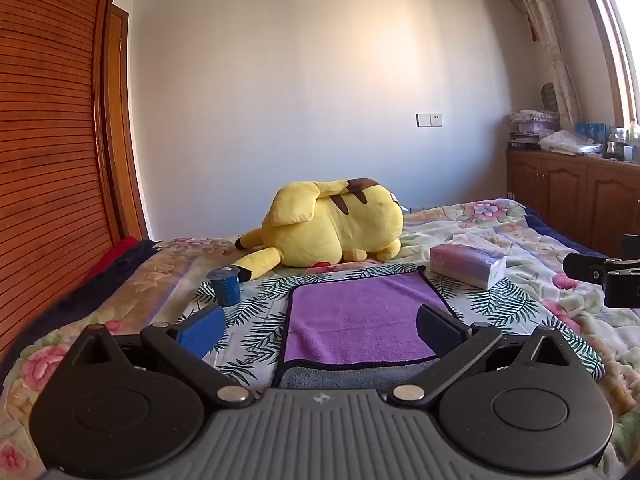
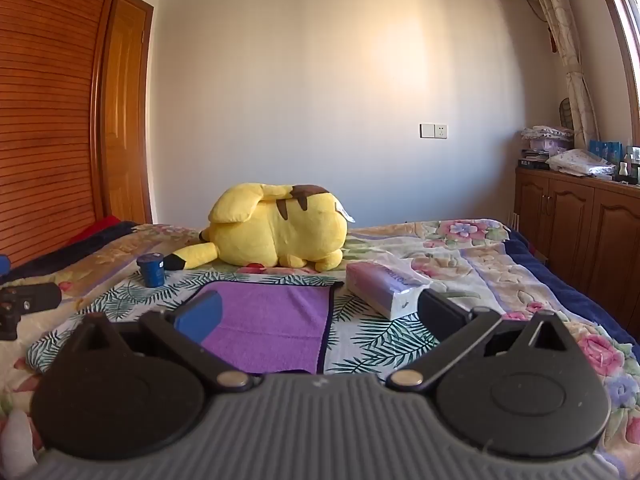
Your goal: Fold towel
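A purple towel (image 1: pixel 360 316) with a dark hem lies flat on the leaf-print cloth on the bed; a grey layer (image 1: pixel 352 376) shows under its near edge. My left gripper (image 1: pixel 320 330) is open and empty just above the towel's near edge, its fingers straddling the near left part. In the right wrist view the towel (image 2: pixel 276 320) lies ahead and left. My right gripper (image 2: pixel 320 314) is open and empty over the towel's right hem. The right gripper also shows at the right edge of the left wrist view (image 1: pixel 604 276).
A yellow plush toy (image 1: pixel 336 224) lies behind the towel. A blue cup (image 1: pixel 225 286) stands at the towel's far left. A tissue pack (image 1: pixel 468 266) lies at its far right. A wooden wardrobe (image 1: pixel 48 160) is on the left, a low cabinet (image 1: pixel 576 196) on the right.
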A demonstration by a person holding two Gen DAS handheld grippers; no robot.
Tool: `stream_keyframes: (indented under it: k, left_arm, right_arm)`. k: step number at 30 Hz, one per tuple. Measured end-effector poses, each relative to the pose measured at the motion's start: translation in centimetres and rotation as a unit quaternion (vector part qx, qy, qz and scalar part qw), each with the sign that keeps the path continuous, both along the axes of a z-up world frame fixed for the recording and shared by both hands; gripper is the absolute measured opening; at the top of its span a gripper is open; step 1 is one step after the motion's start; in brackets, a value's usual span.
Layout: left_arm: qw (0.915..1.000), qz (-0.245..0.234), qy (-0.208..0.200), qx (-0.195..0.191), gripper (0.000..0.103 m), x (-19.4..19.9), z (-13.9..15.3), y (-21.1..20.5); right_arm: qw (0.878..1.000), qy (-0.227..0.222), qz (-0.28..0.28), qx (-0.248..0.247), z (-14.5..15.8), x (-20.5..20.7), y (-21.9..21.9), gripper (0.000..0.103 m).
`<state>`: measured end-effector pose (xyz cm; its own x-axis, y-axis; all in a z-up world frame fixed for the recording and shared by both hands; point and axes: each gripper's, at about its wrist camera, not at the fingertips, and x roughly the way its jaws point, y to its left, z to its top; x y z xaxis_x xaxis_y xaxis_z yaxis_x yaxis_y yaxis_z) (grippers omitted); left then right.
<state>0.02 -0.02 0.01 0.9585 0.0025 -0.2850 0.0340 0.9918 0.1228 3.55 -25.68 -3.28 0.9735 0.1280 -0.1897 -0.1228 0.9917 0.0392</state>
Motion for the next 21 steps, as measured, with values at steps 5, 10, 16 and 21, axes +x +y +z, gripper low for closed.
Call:
stream_keyframes:
  k: [5, 10, 16, 21]
  left_arm:
    - [1.0000, -0.001, -0.002, -0.002, 0.103, -0.03, -0.02, 0.03]
    - [1.0000, -0.002, -0.002, -0.001, 0.103, 0.00, -0.04, -0.03]
    - [1.0000, 0.000, -0.002, -0.002, 0.103, 0.06, 0.01, 0.12]
    - [1.0000, 0.000, -0.002, -0.002, 0.103, 0.00, -0.02, 0.09]
  right_arm:
    - [1.000, 0.004, 0.001, -0.001, -0.02, -0.01, 0.12, 0.103]
    - [1.000, 0.005, 0.000, 0.000, -0.16, 0.54, -0.12, 0.103]
    - [1.000, 0.000, 0.000, -0.006, 0.34, -0.05, 0.22, 0.103]
    - [1.000, 0.001, 0.000, -0.004, 0.04, 0.08, 0.04, 0.103]
